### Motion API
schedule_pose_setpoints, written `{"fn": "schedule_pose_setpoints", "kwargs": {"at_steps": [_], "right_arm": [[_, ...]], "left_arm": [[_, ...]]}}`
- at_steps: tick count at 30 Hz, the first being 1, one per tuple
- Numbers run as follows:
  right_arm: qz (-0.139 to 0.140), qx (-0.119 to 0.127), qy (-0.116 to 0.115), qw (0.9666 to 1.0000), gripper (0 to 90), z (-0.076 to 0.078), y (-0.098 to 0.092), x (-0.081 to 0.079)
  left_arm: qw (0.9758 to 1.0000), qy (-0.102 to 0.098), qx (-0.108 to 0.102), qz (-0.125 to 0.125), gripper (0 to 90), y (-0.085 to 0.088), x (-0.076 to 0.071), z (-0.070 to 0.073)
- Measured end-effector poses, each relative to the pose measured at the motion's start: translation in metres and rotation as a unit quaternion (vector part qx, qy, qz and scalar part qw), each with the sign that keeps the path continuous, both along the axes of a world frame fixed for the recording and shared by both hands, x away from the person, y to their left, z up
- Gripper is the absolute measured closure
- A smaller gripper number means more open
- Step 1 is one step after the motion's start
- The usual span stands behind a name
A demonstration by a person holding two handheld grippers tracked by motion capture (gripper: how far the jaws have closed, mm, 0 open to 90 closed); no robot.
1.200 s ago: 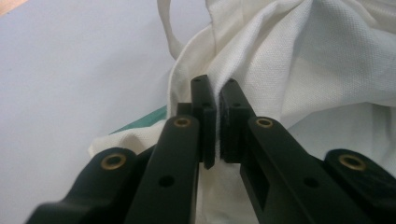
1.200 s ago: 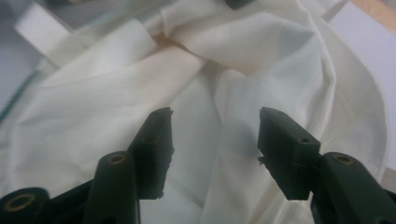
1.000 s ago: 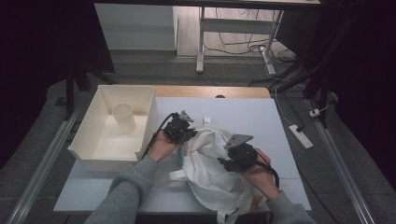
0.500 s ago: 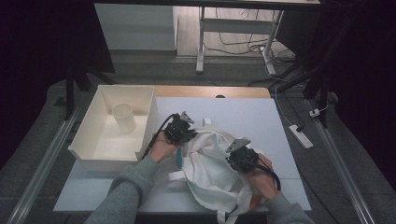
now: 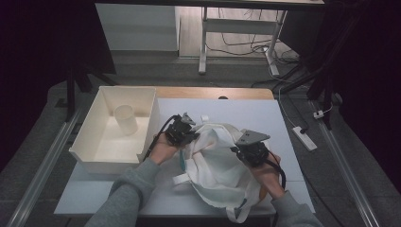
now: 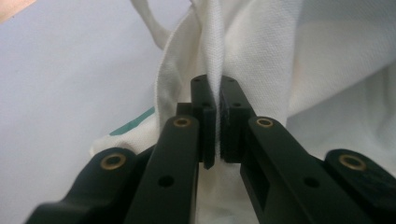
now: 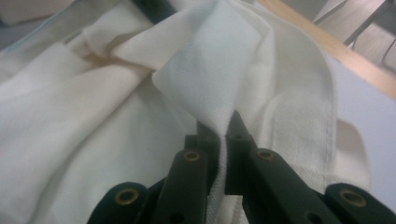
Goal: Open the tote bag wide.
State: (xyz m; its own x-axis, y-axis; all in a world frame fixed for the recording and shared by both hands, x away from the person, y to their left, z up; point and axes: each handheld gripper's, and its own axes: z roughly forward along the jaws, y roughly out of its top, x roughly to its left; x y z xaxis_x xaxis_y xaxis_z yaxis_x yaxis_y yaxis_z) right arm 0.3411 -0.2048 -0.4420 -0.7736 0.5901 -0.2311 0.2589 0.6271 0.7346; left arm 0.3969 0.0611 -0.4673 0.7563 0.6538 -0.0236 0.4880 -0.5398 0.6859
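Bare table [image 5: 265, 118] lies open beyond both grippers; a white bin [image 5: 142, 142] sits just outside the left gripper [image 5: 182, 134]. Left jaws are clamped on a fold of the cream cloth bag [image 5: 215, 161]. Right gripper [image 5: 249, 150] has just been closing, its jaws now pinching the bag's opposite rim, with crumpled cloth bunched between the two grippers.

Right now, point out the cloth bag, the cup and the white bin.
cloth bag [image 5: 218, 165], high view, middle of its crumpled body.
cup [image 5: 125, 119], high view, its side wall.
white bin [image 5: 147, 124], high view, its right wall.
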Motion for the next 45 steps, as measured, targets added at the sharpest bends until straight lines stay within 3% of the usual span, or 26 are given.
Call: {"fn": "schedule_pose_setpoints", "kwargs": {"at_steps": [2,7,11,12,16,21,29,40,43,45], "right_arm": [[-0.008,0.024,0.022,0.9994,88.8,-0.003,-0.005,0.01],[-0.032,0.075,0.072,0.994,88.9,-0.015,-0.015,0.042],[-0.06,0.129,0.119,0.9826,88.9,-0.027,-0.024,0.07],[-0.065,0.132,0.123,0.9815,88.9,-0.029,-0.024,0.074],[-0.088,0.113,0.125,0.9818,88.9,-0.038,-0.02,0.091],[-0.098,0.087,0.112,0.985,88.9,-0.043,-0.015,0.106],[-0.112,0.073,0.12,0.9839,88.9,-0.054,-0.014,0.121],[-0.108,0.067,0.108,0.9859,87.0,-0.052,-0.012,0.116],[-0.097,0.065,0.099,0.9882,81.6,-0.046,-0.011,0.11],[-0.083,0.062,0.096,0.99,72.4,-0.04,-0.01,0.105]], "left_arm": [[1.0,0.002,0.004,0.002,86.2,-0.001,0.001,-0.002],[0.9999,0.004,0.012,0.005,86.1,-0.004,0.003,-0.005],[0.9999,0.005,0.016,0.004,86.1,-0.007,0.004,-0.008],[0.9998,0.004,0.018,0.004,86.1,-0.007,0.004,-0.008],[0.9997,0.005,0.024,0.008,86.0,-0.009,0.005,-0.011],[0.9996,0.007,0.027,0.011,85.9,-0.01,0.006,-0.013],[0.9994,0.008,0.032,0.008,85.9,-0.013,0.006,-0.016],[0.9996,0.005,0.027,0.005,83.6,-0.012,0.006,-0.015],[0.9998,0.002,0.02,0.005,80.4,-0.009,0.005,-0.012],[0.9999,-0.004,0.014,0.008,76.5,-0.007,0.003,-0.009]]}}
